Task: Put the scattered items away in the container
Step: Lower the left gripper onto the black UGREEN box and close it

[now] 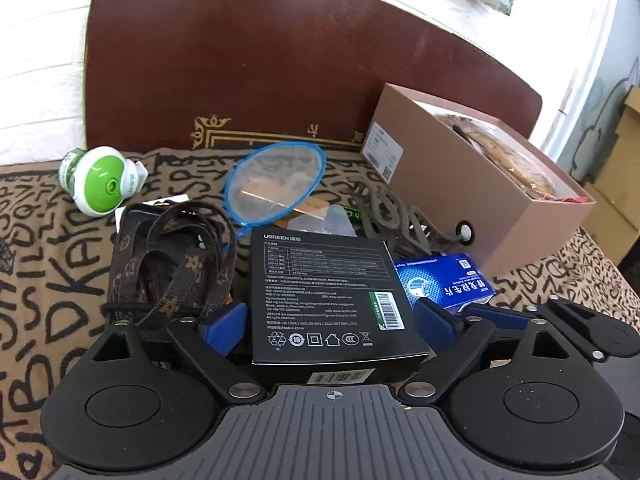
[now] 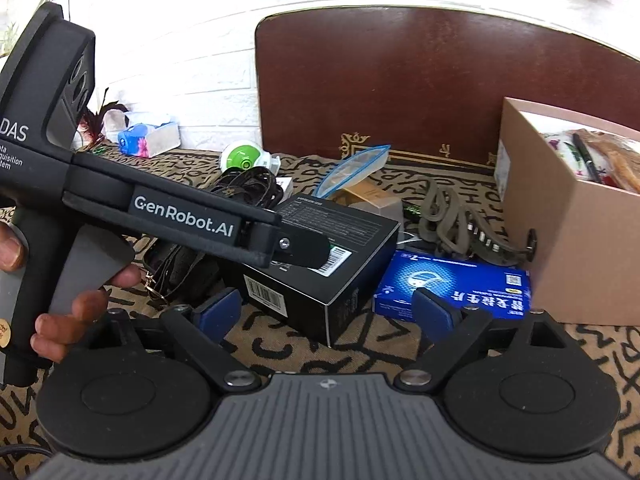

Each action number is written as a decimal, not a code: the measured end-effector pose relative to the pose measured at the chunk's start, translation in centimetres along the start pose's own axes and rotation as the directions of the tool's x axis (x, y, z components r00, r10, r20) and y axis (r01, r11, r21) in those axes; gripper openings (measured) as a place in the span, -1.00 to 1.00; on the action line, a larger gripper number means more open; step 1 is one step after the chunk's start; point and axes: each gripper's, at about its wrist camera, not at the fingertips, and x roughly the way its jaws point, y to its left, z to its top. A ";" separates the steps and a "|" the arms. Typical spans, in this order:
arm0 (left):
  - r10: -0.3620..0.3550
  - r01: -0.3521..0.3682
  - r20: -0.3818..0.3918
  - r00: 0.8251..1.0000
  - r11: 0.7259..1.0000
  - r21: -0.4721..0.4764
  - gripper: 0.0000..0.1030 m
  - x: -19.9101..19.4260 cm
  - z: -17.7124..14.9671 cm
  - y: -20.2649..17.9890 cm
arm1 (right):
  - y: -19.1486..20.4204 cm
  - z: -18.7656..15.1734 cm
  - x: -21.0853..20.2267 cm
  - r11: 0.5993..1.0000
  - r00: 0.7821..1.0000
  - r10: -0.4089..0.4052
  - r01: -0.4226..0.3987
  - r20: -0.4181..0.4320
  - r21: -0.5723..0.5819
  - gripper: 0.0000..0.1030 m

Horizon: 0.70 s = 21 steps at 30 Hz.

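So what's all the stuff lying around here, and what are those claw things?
Black box: one, black, centre of the patterned cloth, between the left claw's fingers.
Blue box: one, blue, right of the black box.
Cardboard box: one, tan, far right, already holding items.
Straps: a bundle, brown, left of the black box.
Round gadget: one, green and white, far left.
Mesh hoop: one, blue-rimmed, behind the black box.
Left claw: one, black, open.
Right claw: one, black, open.

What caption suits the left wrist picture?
Open left gripper straddles a black Ugreen box beside the cardboard container.
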 end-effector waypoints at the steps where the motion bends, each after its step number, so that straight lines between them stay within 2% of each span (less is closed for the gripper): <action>1: 0.003 -0.003 -0.011 1.000 1.000 -0.001 0.85 0.4 0.0 0.1 | 0.0 0.0 0.3 1.000 1.000 0.002 -0.002 -0.006 -0.004 0.77; 5: -0.022 0.020 -0.050 0.999 0.999 -0.041 0.88 1.7 0.2 0.8 | 0.1 0.2 1.4 1.000 1.000 0.019 -0.020 -0.022 -0.014 0.64; 8: -0.024 0.023 -0.048 0.999 0.999 -0.022 0.88 1.9 0.4 0.7 | 0.0 0.3 2.4 0.998 0.998 0.051 -0.052 -0.031 -0.027 0.53; 10: -0.022 0.021 -0.052 0.998 1.000 -0.012 0.86 1.9 0.5 0.6 | 0.0 0.3 2.9 0.998 0.997 0.062 -0.063 -0.040 -0.025 0.36; 12: -0.010 0.009 -0.056 0.998 1.000 -0.013 0.72 1.8 0.5 0.6 | 0.2 0.3 2.9 0.998 0.997 0.058 -0.060 -0.044 -0.031 0.34; 21: 0.023 -0.022 -0.079 0.997 0.999 0.024 0.71 -1.2 -0.8 -1.7 | 0.0 -0.4 -0.4 0.993 0.991 0.115 -0.117 -0.074 -0.029 0.24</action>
